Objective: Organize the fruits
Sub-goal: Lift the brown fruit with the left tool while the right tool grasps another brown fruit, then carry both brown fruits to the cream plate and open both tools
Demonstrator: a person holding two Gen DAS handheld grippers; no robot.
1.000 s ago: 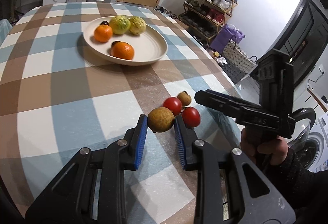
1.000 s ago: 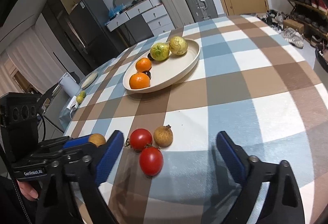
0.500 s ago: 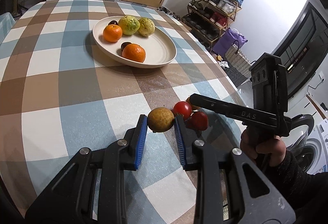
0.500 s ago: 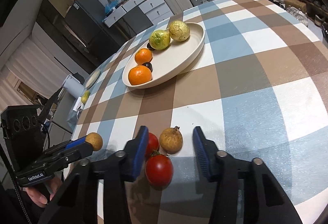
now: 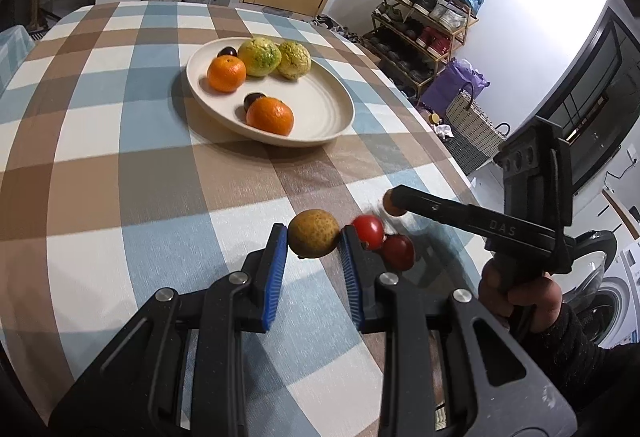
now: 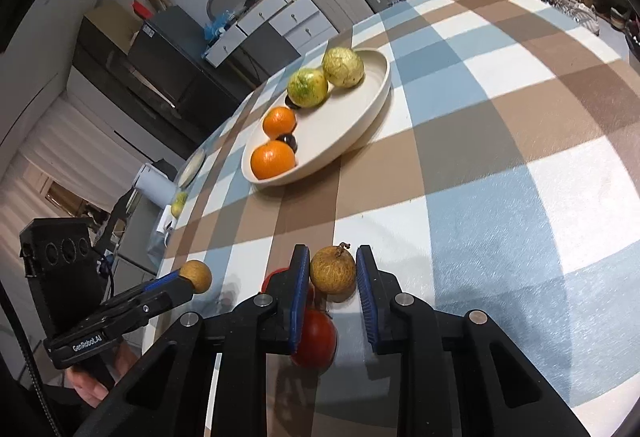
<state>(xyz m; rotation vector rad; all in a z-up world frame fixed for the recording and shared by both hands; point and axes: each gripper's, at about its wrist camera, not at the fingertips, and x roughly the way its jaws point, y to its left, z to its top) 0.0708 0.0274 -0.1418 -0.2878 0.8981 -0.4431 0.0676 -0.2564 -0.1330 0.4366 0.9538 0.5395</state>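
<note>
Gripping one brown fruit [image 5: 313,239] each, the left gripper [image 5: 313,249] and right gripper [image 6: 333,277] were both closed near the table's [image 5: 100,173] edge; two tomatoes [image 5: 369,231] remained loose, six fruits sat on the far plate [image 5: 320,109].

1. Tablecloth [image 5: 120,165]: blue, brown and white checks.
2. Plate [image 5: 320,105], at 12 o'clock: cream.
3. Two oranges [image 5: 269,115]: orange; two tomatoes [image 5: 370,231], at 3 o'clock: red.
4. Gripper pads [image 5: 274,277]: blue.

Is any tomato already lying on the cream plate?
No, the plate holds only oranges, yellow-green fruits and dark ones; both tomatoes lie on the tablecloth.
</note>
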